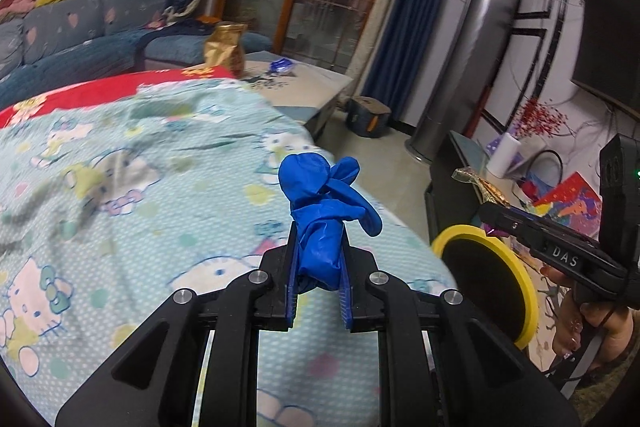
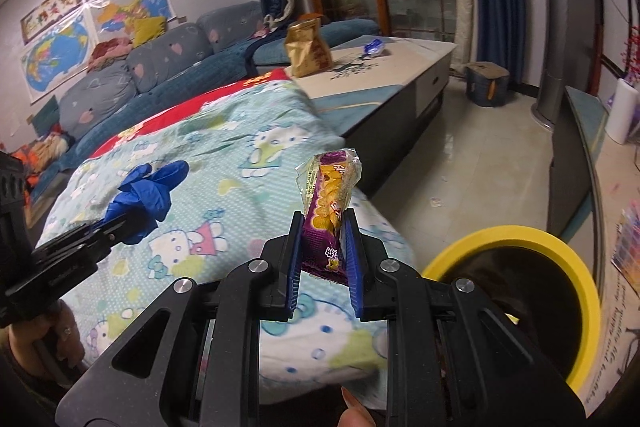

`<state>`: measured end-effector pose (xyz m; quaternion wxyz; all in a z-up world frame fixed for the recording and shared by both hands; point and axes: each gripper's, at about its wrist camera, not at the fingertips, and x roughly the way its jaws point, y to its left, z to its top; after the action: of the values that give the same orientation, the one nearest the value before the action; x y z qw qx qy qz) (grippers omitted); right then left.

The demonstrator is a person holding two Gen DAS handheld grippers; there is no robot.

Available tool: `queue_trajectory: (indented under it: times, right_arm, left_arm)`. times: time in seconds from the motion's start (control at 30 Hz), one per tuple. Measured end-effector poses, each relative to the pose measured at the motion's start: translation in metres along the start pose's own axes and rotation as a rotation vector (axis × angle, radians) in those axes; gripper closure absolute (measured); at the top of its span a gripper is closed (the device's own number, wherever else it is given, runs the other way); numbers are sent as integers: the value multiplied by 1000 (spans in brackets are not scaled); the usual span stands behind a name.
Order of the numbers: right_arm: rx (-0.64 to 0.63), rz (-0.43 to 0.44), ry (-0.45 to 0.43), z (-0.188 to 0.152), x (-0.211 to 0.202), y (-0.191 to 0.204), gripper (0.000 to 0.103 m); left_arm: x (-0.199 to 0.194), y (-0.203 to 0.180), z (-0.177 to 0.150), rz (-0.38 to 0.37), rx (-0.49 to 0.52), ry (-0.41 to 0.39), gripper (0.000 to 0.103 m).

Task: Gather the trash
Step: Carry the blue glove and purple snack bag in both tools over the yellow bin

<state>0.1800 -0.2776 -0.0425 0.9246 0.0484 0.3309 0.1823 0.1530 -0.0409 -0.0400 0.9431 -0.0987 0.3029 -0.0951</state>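
My left gripper (image 1: 319, 247) is shut on a crumpled blue glove (image 1: 326, 203) and holds it above the Hello Kitty blanket (image 1: 120, 187). The glove also shows in the right wrist view (image 2: 146, 193), in the left gripper (image 2: 120, 223). My right gripper (image 2: 322, 247) is shut on a purple snack wrapper (image 2: 326, 211) with yellow chips printed on it. In the left wrist view the right gripper (image 1: 486, 207) holds the wrapper (image 1: 478, 183) just above the bin. The yellow-rimmed black trash bin (image 2: 576, 259) stands at the lower right; it also shows in the left wrist view (image 1: 524, 291).
A gold bag (image 2: 308, 47) and a blue wrapper (image 2: 374, 47) lie on the low coffee table (image 2: 400, 75). A blue sofa (image 2: 160, 67) runs along the far wall. A TV cabinet (image 2: 576, 155) with a paper roll (image 2: 622, 115) stands right of the bin. Tiled floor (image 2: 480, 167) lies between.
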Motion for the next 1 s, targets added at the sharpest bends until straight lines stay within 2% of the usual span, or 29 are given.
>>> queue_trajectory:
  times: [0.43, 1.0]
  right_arm:
    - [62, -73, -39, -10, -28, -39, 89]
    - [203, -176, -58, -29, -50, -106, 89]
  left_arm:
    - [15, -56, -3, -87, 108, 28, 87]
    - [39, -127, -15, -196, 246, 70, 88]
